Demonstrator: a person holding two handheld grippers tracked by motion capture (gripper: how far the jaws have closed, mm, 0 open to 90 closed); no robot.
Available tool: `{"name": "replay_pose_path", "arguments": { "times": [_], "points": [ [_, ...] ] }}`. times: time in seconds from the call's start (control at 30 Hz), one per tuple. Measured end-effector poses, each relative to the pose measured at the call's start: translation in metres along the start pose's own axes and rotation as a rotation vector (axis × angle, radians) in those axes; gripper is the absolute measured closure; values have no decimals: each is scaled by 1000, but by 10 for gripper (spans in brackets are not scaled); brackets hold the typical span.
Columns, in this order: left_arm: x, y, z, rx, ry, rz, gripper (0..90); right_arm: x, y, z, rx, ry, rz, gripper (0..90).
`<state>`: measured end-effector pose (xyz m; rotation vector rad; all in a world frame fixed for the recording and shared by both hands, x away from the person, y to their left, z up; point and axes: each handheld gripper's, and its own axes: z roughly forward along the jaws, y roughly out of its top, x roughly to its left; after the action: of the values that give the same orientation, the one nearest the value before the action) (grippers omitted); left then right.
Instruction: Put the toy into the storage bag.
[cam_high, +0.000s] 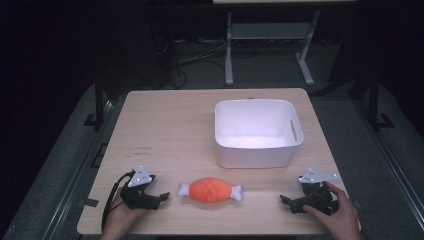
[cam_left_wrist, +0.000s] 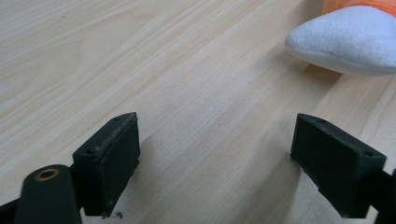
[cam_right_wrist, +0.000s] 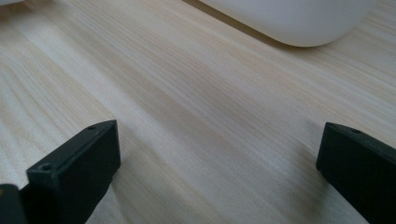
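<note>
Evidently the work stood at its very start. From the high view, the plush meat toy (cam_high: 210, 190), an orange drumstick with white bone ends and a stitched criss-cross on top, lay on its side near the front edge of the wooden table (cam_high: 170, 125), in front of the white bin (cam_high: 257, 150) and apart from it. The left gripper (cam_high: 161, 198) rested low on the table just beside the toy's left bone end, the right gripper (cam_high: 286, 202) farther off on the other side; both pointed inward at it, and nothing was held.

Seen from the left gripper view, the jaws stood wide apart with bare wood between them, and the toy's soft white end (cam_left_wrist: 348, 44) sat ahead and to the right, untouched. My judgement was that the next move called for sliding this gripper forward and rightward until the bone end sat between the pads, then closing gently, since the plush would squash.

Lastly, in the right gripper view the jaws were likewise spread over empty tabletop, with the bin's rounded lower corner (cam_right_wrist: 294, 21) ahead.
</note>
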<state>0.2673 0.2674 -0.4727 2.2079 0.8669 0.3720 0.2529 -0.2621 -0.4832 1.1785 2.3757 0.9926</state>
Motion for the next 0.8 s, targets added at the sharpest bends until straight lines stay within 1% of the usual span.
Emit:
{"name": "replay_pose_path", "arguments": {
  "times": [0.03, 0.07, 0.1, 0.17, 0.3, 0.33, 0.37, 0.43, 0.47, 0.5, 0.57, 0.6, 0.7, 0.77, 0.8],
  "points": [
    [0, 0, 0, 0, 0, 0, 204, 0, 0, 0, 0, 0, 0, 0],
    [0, 0, -1, -4, -5, -9, 204, 0, 0, 0, 0, 0, 0, 0],
    [1, 0, -2, -3, -9, -14, 240, 0, 0, 0, 0, 0, 0, 0],
    [2, 0, -3, -4, -13, -24, 255, 0, 0, 0, 0, 0, 0, 0],
    [5, 2, -7, -1, -34, -41, 387, 0, 0, 0, 0, -1, 1, 0],
    [6, 3, -9, -1, -41, -34, 441, 0, 0, 0, 1, -2, 2, 0],
    [6, 5, -11, -1, -49, -37, 488, 0, 0, 0, 1, -3, 4, 0],
    [6, 9, -13, 2, -65, -35, 620, 0, 0, 0, 2, -4, 5, 0],
    [6, 11, -14, -1, -78, -34, 664, 0, 0, 0, 2, -4, 4, 0],
    [6, 14, -15, 3, -85, -31, 744, 0, 0, 0, 2, -4, 4, 0],
    [5, 20, -15, 10, -98, -15, 858, 0, 0, 0, 2, -4, 5, 0],
    [5, 23, -15, 14, -102, -10, 895, 0, 0, 0, 2, -4, 5, 0],
    [7, 31, -12, 29, -115, 1, 897, 0, 0, 0, 1, -3, 5, 0],
    [7, 35, -7, 36, -123, 2, 897, 0, 0, 0, 1, -4, 5, 0],
    [7, 37, -4, 43, -126, 10, 897, 0, 0, 0, 1, -3, 5, 0]
  ]
}}
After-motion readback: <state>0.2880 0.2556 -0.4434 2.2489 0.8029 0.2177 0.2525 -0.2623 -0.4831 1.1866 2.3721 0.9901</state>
